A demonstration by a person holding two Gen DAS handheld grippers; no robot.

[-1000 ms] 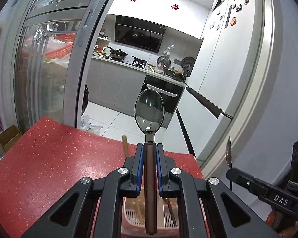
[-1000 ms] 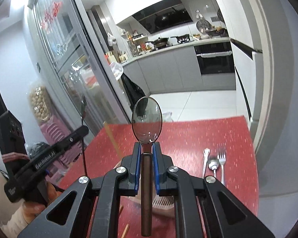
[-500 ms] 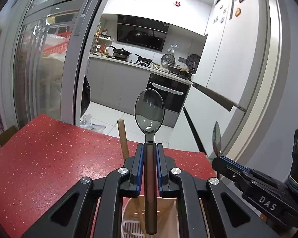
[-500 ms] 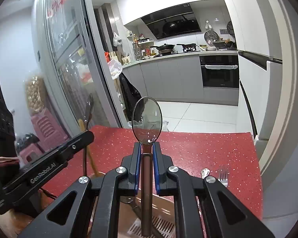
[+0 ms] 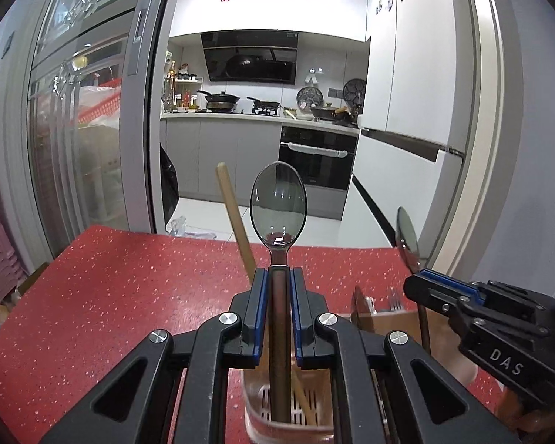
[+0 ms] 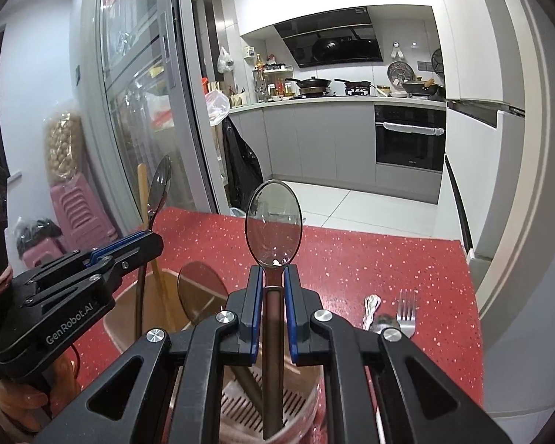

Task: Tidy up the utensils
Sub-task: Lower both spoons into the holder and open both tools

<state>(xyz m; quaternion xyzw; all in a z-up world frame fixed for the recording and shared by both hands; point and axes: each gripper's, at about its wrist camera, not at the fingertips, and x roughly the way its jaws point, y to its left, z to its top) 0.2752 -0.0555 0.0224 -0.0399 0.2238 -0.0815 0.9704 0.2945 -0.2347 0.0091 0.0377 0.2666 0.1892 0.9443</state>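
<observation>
- Your left gripper [image 5: 279, 277] is clamped tight on a dark-handled spoon [image 5: 278, 207], bowl pointing up at the centre of the left wrist view, handle running down between the blue pads.
- That handle's lower end hangs inside the pink utensil holder [image 5: 257, 403] at the bottom centre, just above its slotted floor; whether it touches, you can't tell.
- Your right gripper [image 6: 272, 281] is likewise closed on a second spoon [image 6: 273, 222], bowl up at mid-frame of the right wrist view, handle dropping into the same holder [image 6: 307, 384].
- Each gripper shows in the other's camera: the right one at the right edge of the left view, the left one [image 6: 144, 246] at the left edge of the right view, both over the holder.
- Already standing in the holder: a wooden chopstick [image 5: 235, 218] leaning up and left just beside your left spoon.
- A brown translucent divider [image 6: 201, 288] rises inside the holder, left of the right gripper's fingers.
- On the red speckled table [image 5: 111, 281], lower right of the right view, a fork [image 6: 406, 309] and another piece of steel cutlery [image 6: 370, 307] lie side by side, partly hidden behind the gripper frame.
</observation>
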